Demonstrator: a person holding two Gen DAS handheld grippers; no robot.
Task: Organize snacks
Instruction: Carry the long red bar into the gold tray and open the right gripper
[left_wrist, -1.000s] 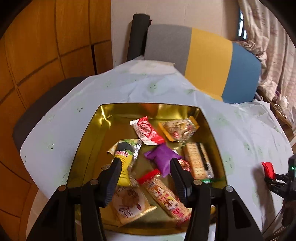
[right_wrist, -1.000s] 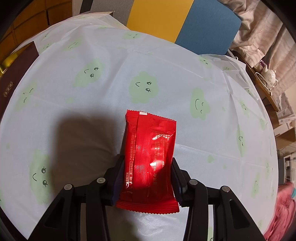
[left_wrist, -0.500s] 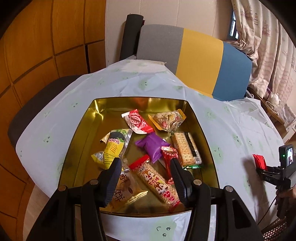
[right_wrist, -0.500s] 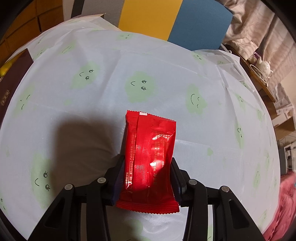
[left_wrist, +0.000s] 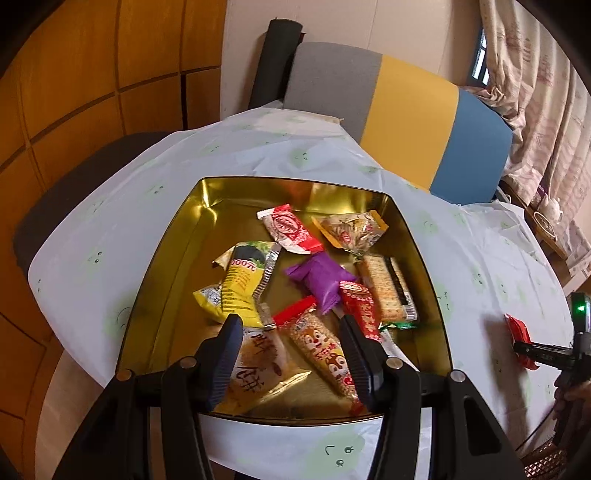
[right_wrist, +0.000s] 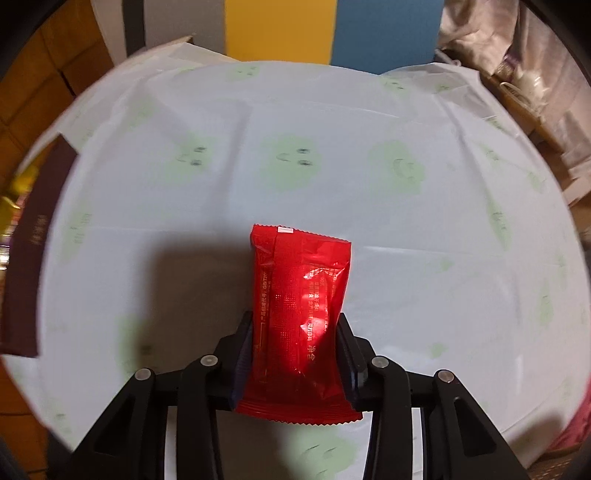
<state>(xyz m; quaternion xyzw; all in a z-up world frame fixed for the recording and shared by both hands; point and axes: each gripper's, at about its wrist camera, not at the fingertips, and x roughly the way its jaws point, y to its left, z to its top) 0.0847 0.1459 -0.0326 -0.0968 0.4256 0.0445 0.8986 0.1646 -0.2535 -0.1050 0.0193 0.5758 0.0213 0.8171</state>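
Table: I see a pale cloth with green faces.
Centre frame: gold tin on it.
Right edge: nothing else, I think.

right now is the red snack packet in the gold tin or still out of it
Out. The red packet is clamped in the right gripper, whose jaws have just been closing on it, over the tablecloth, beside the gold tin.

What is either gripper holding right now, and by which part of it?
The right gripper pinches the red snack packet across its lower half; its jaws have just closed further. The left gripper holds nothing.
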